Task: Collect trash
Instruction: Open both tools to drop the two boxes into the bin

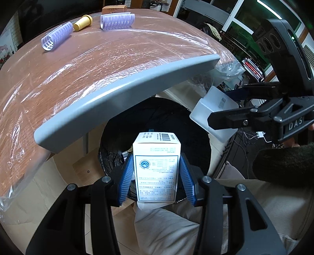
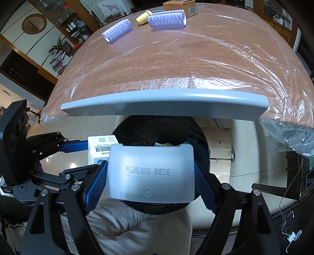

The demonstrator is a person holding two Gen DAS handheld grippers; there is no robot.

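Printed white cardboard carton (image 1: 157, 166), with a barcode on its top flap, a blue-green round emblem on its face and fine small print too small to read, sits pinched between the blue ribbed pads of the left gripper (image 1: 157, 176), directly above the round black-lined trash bin (image 1: 196, 137). Beside it, the right gripper (image 2: 151, 180) clamps a frosted translucent plastic container (image 2: 151, 172) by its sides; dates stamped on it read upside down, something like 20250220 and 2026-02-19. It also hangs over the bin's mouth, where a few scraps of packaging lie in the bottom. The bin stands on the floor just under the grey front edge of the wood-grain table (image 2: 176, 68), which is covered with clear plastic film. At the table's far side lie two lilac ribbed hair rollers (image 2: 166, 19) (image 2: 117, 31), a small yellow plastic cap (image 2: 143, 17) and an orange cardboard box (image 1: 114, 8) printed L'OREAL.
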